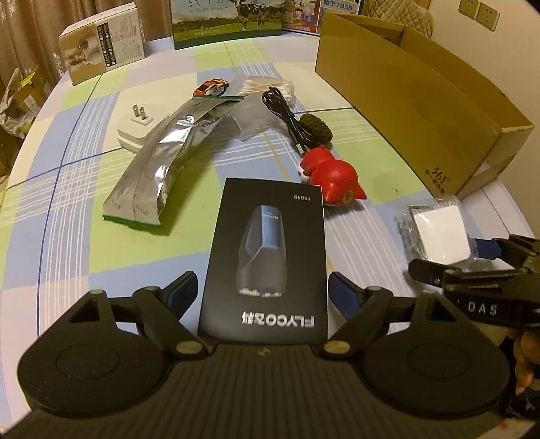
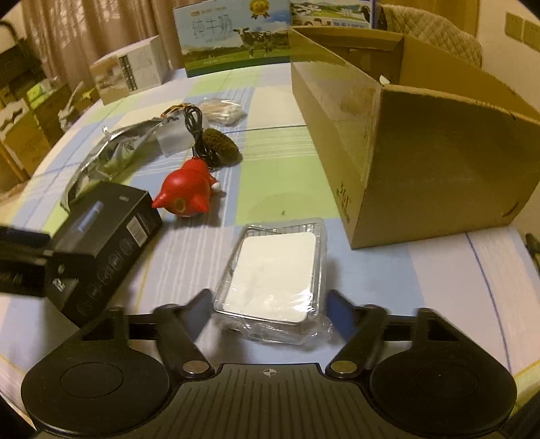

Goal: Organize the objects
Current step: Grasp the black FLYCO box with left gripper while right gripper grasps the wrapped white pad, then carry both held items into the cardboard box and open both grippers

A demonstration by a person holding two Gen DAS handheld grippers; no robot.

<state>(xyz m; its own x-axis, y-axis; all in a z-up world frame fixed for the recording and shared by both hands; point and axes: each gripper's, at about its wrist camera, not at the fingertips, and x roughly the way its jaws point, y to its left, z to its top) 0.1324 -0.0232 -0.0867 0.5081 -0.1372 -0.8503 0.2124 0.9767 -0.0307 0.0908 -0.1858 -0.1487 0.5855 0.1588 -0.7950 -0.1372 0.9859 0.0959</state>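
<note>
A black FLYCO shaver box [image 1: 268, 256] lies on the checked tablecloth between the fingers of my left gripper [image 1: 263, 287], which is open around it with a gap on each side. The box also shows at the left of the right wrist view [image 2: 104, 243]. My right gripper [image 2: 268, 305] is open around a white pack in clear wrap [image 2: 273, 270], fingers just beside it. That pack shows in the left wrist view [image 1: 438, 233] with the right gripper [image 1: 472, 266] at it. An open cardboard box [image 2: 422, 162] stands to the right.
On the table lie a red toy [image 1: 332, 177], a black cable [image 1: 287, 118], a dark knitted piece [image 1: 315, 126], a silver foil bag [image 1: 168, 155], a white plug adapter [image 1: 136, 130], a toy car [image 1: 212, 86] and cotton swabs [image 1: 266, 86]. Milk cartons [image 1: 226, 23] stand at the back.
</note>
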